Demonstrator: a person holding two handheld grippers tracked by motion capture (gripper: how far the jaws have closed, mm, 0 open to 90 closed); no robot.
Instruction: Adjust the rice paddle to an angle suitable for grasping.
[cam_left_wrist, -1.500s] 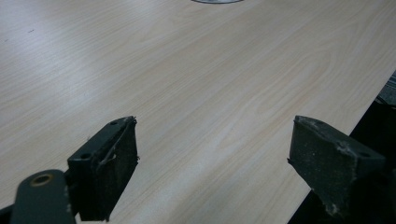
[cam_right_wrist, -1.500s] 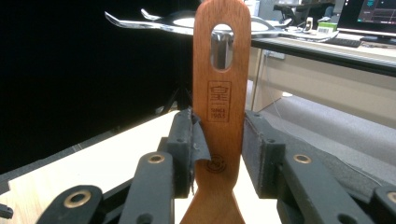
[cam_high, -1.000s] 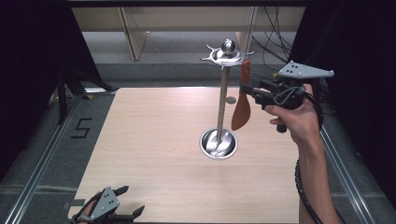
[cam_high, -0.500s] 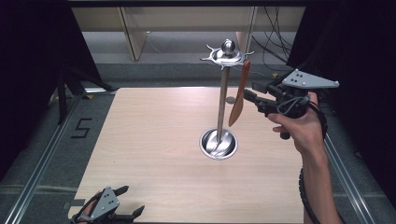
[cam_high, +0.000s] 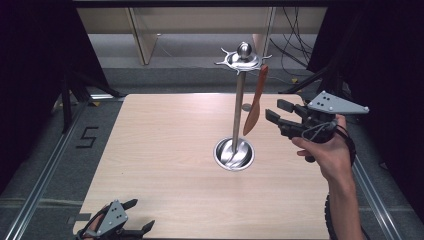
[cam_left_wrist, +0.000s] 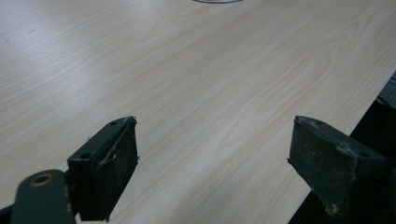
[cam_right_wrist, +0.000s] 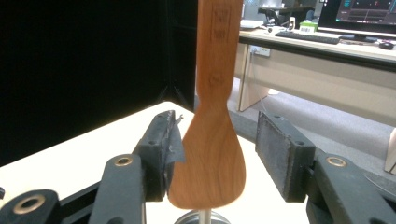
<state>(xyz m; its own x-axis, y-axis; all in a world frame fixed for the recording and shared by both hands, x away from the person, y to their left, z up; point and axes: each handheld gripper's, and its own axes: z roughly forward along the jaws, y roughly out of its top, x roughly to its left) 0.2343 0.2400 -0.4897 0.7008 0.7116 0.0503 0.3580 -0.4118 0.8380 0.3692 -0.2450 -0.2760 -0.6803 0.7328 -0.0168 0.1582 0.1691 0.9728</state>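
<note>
Right gripper (cam_high: 276, 111) backed off, jaws just opened; spatula (cam_high: 255, 102) hangs free.

A pale wooden table (cam_high: 165, 150) carries 1 steel stand (cam_high: 234, 152), right of centre, toward the far side.

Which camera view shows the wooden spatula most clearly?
The right gripper view: the wooden spatula hangs close up, its blade between the opening jaws of the right gripper, with wood grain plain. In the high view it is small and thin, hanging from the stand. The left gripper view looks across the table.
</note>
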